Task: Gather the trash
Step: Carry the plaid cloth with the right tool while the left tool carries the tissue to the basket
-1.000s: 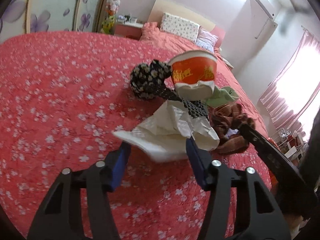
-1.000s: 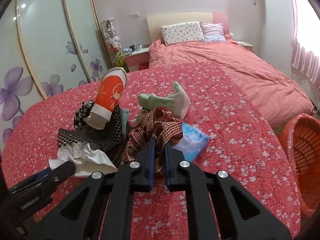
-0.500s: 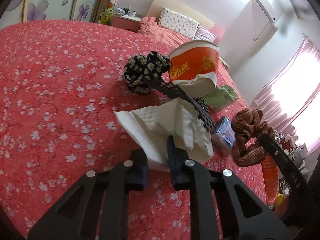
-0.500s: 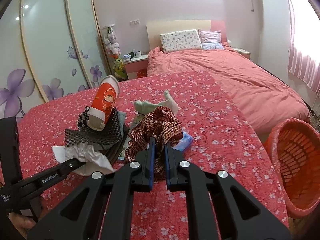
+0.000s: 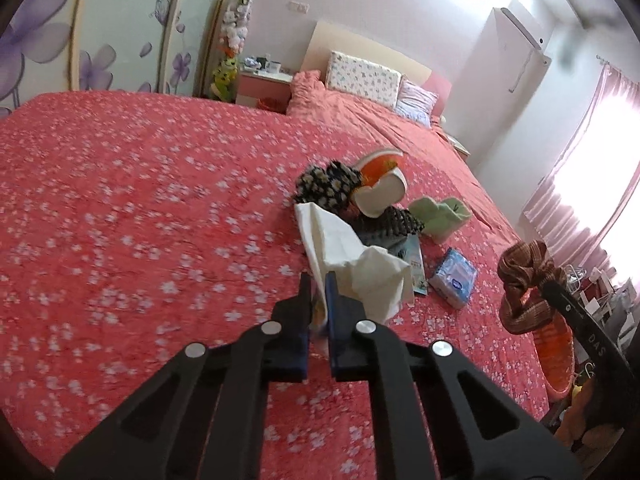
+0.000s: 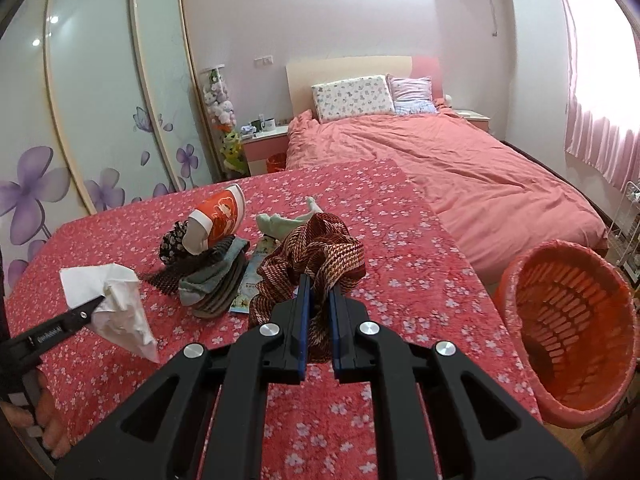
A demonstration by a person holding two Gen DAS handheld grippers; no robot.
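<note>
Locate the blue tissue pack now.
Left wrist view, right of centre: blue tissue pack lies on the red floral cover, beside a leaflet, below the green sock.

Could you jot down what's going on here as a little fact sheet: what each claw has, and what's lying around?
Left claw: shut on white tissue, jaws have just been closing
Right claw: shut on brown knitted cloth
Surface: red flowered cover
Pile on it: orange paper cup, socks, green sock
Bin: orange basket, beside the cover's right edge
</note>
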